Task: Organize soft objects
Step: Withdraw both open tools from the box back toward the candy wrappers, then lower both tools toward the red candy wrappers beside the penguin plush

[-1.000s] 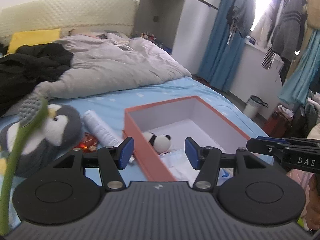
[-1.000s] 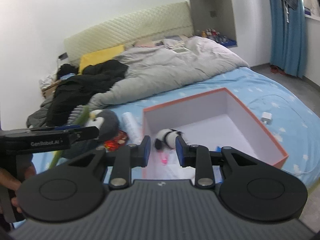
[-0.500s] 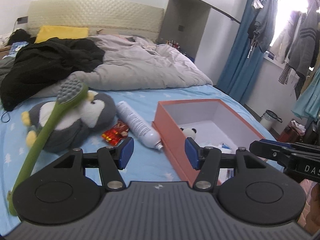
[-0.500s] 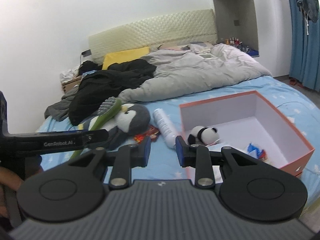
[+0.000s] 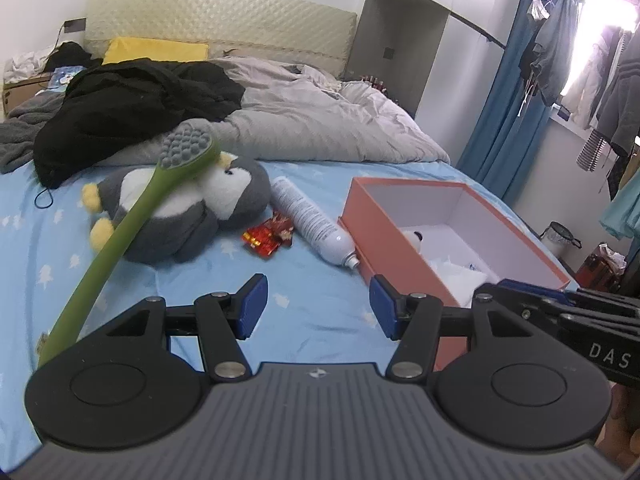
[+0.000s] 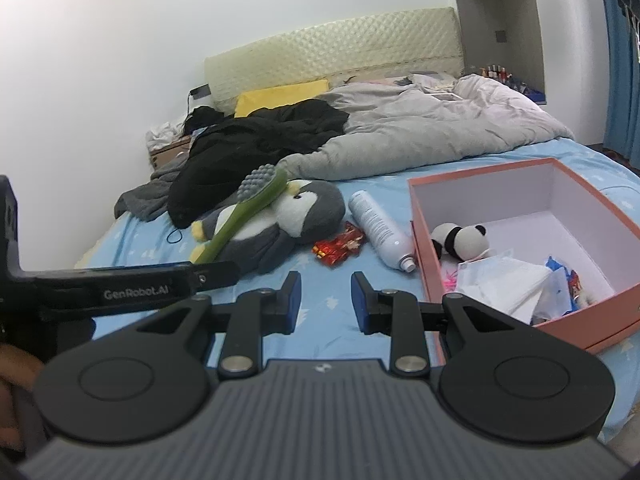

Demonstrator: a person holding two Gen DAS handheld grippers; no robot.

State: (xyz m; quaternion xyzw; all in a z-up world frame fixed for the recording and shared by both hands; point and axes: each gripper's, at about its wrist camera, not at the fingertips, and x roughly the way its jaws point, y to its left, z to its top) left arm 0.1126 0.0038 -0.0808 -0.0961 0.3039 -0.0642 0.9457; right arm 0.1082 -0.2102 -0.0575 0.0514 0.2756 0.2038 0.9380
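A grey and white penguin plush (image 5: 188, 216) (image 6: 280, 224) lies on the blue bed sheet, left of an open pink box (image 5: 394, 236) (image 6: 424, 240). A small panda plush (image 6: 460, 240) (image 5: 414, 238) lies inside the box with white paper and wrappers. A green long-handled brush (image 5: 132, 220) (image 6: 244, 212) leans over the penguin. My left gripper (image 5: 318, 310) is open and empty above the sheet, in front of the penguin and box. My right gripper (image 6: 326, 302) is open with a narrower gap, empty, near the box's front left corner.
A white spray bottle (image 5: 310, 220) (image 6: 380, 232) and a red wrapper (image 5: 268, 236) (image 6: 340, 246) lie between penguin and box. A grey duvet (image 5: 320, 120) and black clothes (image 5: 132, 104) are piled behind. Clothes hang by the blue curtain (image 5: 508, 112) at right.
Both grippers have pulled back and turned left from the box. The penguin, bottle and wrapper have come fully into view. Both jaws keep the same openings.
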